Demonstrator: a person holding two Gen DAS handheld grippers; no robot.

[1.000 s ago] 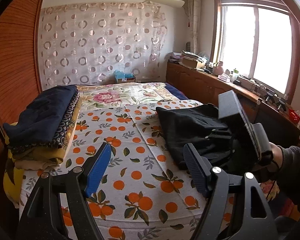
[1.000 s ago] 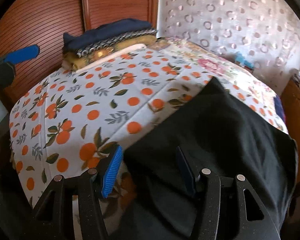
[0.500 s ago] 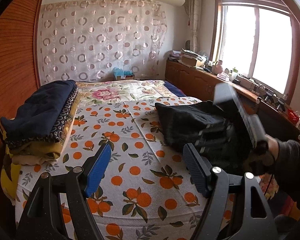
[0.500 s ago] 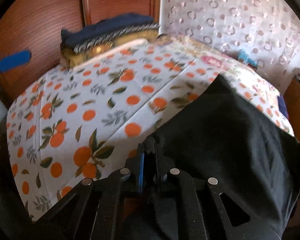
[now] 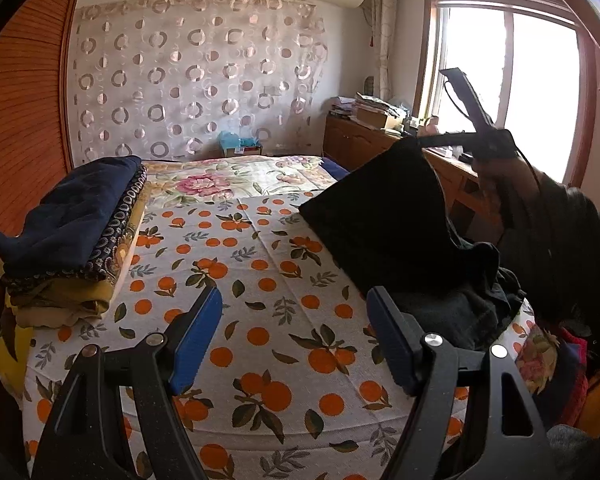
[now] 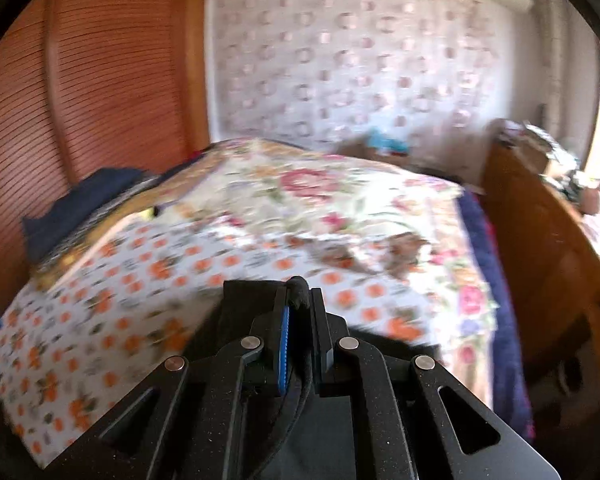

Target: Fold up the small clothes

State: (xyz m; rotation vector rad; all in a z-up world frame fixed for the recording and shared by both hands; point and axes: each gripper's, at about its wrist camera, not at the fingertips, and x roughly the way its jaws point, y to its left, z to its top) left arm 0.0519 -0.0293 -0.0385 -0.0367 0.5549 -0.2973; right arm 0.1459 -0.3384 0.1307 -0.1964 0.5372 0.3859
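Note:
A black garment (image 5: 384,220) lies on the right side of the bed, one corner lifted high into the air. My right gripper (image 6: 298,300) is shut on that corner; a nub of black cloth (image 6: 298,294) sticks out between its pads, and the rest hangs below it. In the left wrist view the right gripper (image 5: 422,141) is raised at the right, held by a hand in a dark sleeve (image 5: 556,240). My left gripper (image 5: 296,320) stands open above the orange-print bedsheet (image 5: 260,280), with nothing between its blue pads and apart from the garment.
A stack of folded clothes (image 5: 72,232), dark blue on top, sits at the bed's left edge by the wooden wall (image 5: 20,120). A wooden cabinet (image 5: 360,144) with clutter runs under the window on the right. A floral quilt (image 5: 240,176) covers the far bed.
My right gripper closed on the black garment's edge, then rose and swung away, pulling a corner of the cloth up off the bed. The left gripper stayed where it was, still open.

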